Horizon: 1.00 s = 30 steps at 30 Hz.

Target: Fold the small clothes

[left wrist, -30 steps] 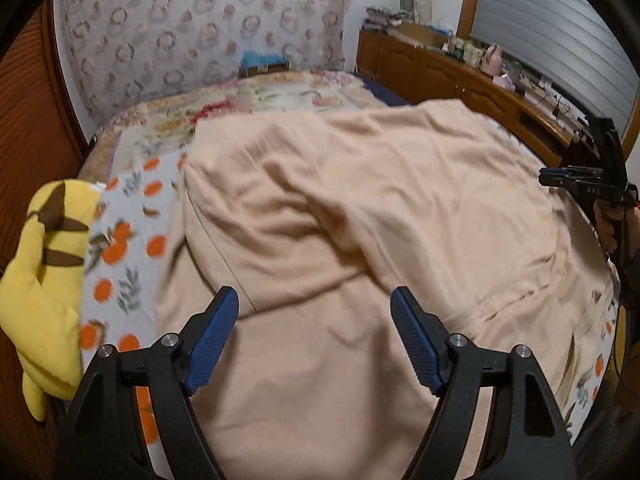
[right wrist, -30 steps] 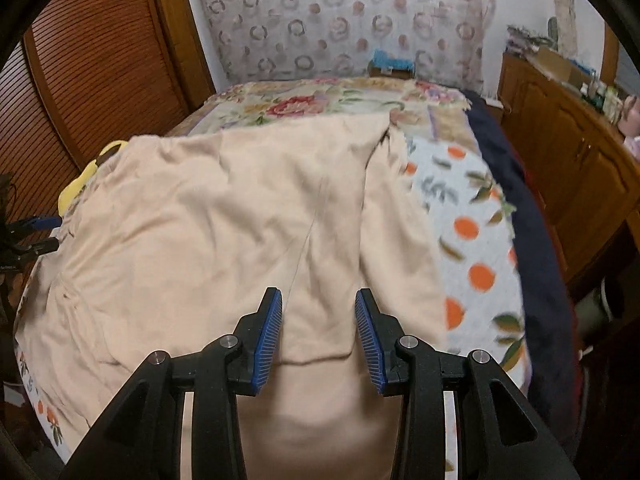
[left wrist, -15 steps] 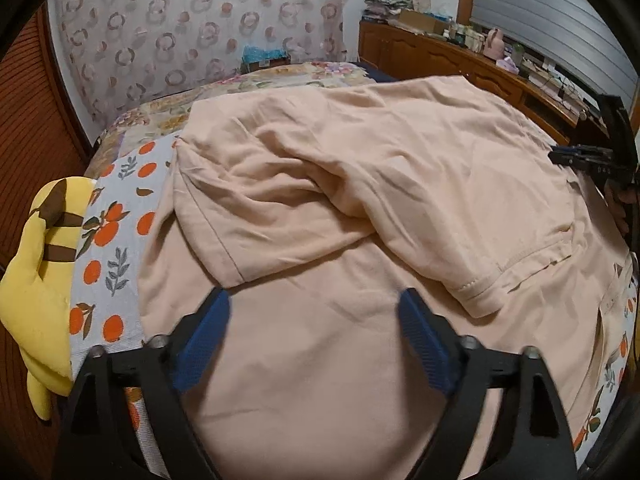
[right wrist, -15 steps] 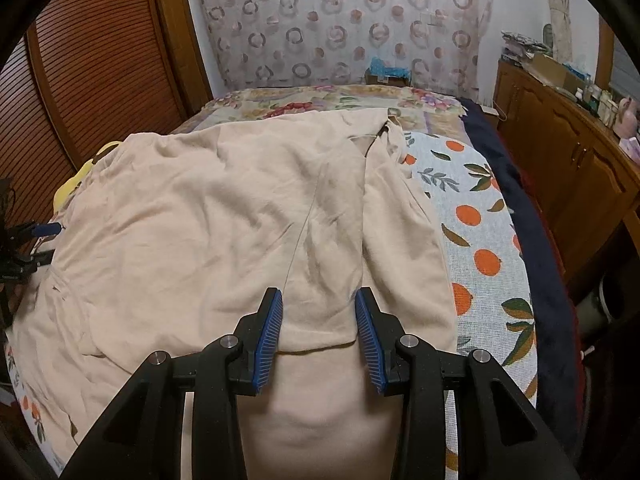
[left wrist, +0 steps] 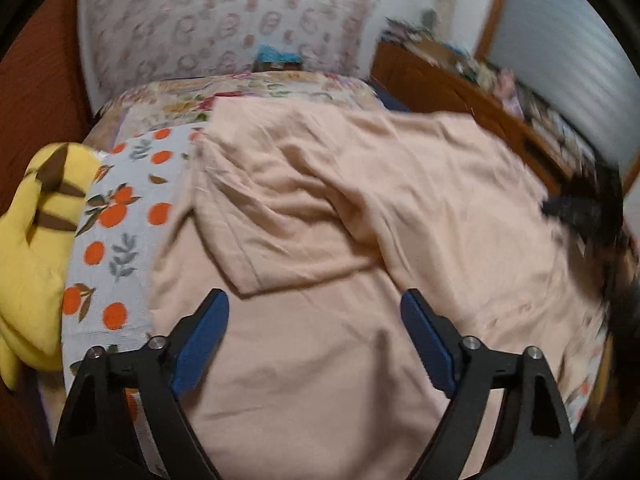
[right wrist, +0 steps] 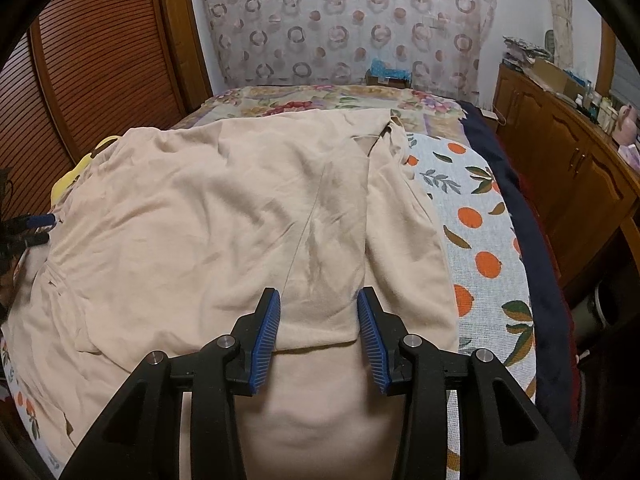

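Note:
A peach-beige garment [left wrist: 360,216] lies spread over the bed, with one part folded over its middle; it also shows in the right wrist view [right wrist: 224,216]. My left gripper [left wrist: 314,320] is wide open above the garment's near part, just short of a folded sleeve edge [left wrist: 248,276]. My right gripper [right wrist: 319,312] is open, its blue pads [right wrist: 269,320] on either side of a folded hem corner [right wrist: 320,332], not closed on it. The right gripper also shows blurred at the right of the left wrist view [left wrist: 580,208].
The bed has an orange-print cover [right wrist: 480,240] and a floral quilt [right wrist: 320,98] at the far end. A yellow plush toy [left wrist: 36,248] lies at the bed's left side. A wooden cabinet [right wrist: 568,168] runs along the right; a slatted wooden door [right wrist: 100,64] stands left.
The left wrist view swung and is now blurred; the left gripper stays open over the garment. The right gripper stays half open at the hem corner, with the view hardly changed.

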Available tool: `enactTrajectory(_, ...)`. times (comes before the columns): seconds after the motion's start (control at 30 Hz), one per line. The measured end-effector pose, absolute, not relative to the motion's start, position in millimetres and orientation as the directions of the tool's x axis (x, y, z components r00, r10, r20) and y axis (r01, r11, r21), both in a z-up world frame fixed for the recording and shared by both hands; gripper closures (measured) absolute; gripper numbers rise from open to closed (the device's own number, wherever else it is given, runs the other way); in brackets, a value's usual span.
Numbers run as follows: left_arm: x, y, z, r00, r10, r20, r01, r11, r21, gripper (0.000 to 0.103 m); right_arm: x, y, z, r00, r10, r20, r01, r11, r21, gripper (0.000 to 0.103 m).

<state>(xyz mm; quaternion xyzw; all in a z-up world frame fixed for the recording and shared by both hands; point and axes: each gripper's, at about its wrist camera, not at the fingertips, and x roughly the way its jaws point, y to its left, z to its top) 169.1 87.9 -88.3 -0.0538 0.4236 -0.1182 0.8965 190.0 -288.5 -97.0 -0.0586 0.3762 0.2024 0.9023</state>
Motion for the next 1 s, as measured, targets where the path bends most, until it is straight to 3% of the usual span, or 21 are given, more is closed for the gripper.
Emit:
enactTrajectory(0.13, 175.8, 93.5, -81.1, 0.635, -0.192, -0.748, 0.120, 0.981, -0.150, 0.052, 190.2, -287.9, -97.5, 0.635, 0.322, -0.703, -0.410, 0.911, 0.048, 0.060)
enactTrajectory(0.2, 180.6, 94.8, -83.6, 0.621, -0.196, -0.759, 0.117, 0.981, -0.158, 0.058, 190.1, -288.4, -97.3, 0.634, 0.323, -0.703, -0.409, 0.911, 0.049, 0.060)
enactTrajectory(0.5, 196.1, 88.9, -97.6, 0.596, -0.133, -0.792, 0.106, 0.991, -0.086, 0.060, 190.1, -286.9, -99.0, 0.635, 0.320, -0.703, -0.408, 0.912, 0.046, 0.060)
enactTrajectory(0.53, 196.8, 88.8, -97.8, 0.598, -0.129, -0.791, 0.109, 0.991, -0.079, 0.065, 190.6, -286.6, -99.5, 0.637, 0.317, -0.703, -0.409, 0.912, 0.041, 0.060)
enactTrajectory(0.57, 196.7, 88.1, -97.5, 0.603, -0.132, -0.787, 0.120, 0.990, -0.074, 0.078, 191.7, -286.2, -100.1, 0.639, 0.313, -0.703, -0.409, 0.912, 0.035, 0.060)
enactTrajectory(0.6, 196.4, 88.4, -97.0, 0.606, -0.129, -0.785, 0.120, 0.990, -0.070, 0.099, 191.4, -285.7, -100.2, 0.641, 0.309, -0.703, -0.409, 0.912, 0.029, 0.060)
enactTrajectory(0.67, 194.1, 95.4, -92.4, 0.612, -0.151, -0.776, 0.112, 0.988, -0.104, 0.099, 192.1, -287.6, -99.6, 0.639, 0.314, -0.702, -0.411, 0.911, 0.033, 0.064)
enactTrajectory(0.73, 188.4, 100.6, -82.7, 0.638, -0.167, -0.751, 0.117, 0.986, -0.120, 0.099, 192.6, -289.8, -98.8, 0.636, 0.323, -0.701, -0.417, 0.908, 0.040, 0.093)
enactTrajectory(0.77, 185.2, 102.6, -77.6, 0.648, -0.176, -0.741, 0.122, 0.984, -0.127, 0.099, 191.5, -288.7, -98.7, 0.633, 0.319, -0.705, -0.425, 0.905, 0.028, 0.097)
enactTrajectory(1.0, 160.7, 119.7, -40.7, 0.723, -0.202, -0.661, 0.132, 0.979, -0.155, 0.099, 174.6, -288.9, -75.5, 0.661, 0.369, -0.654, -0.462, 0.886, 0.035, 0.102)
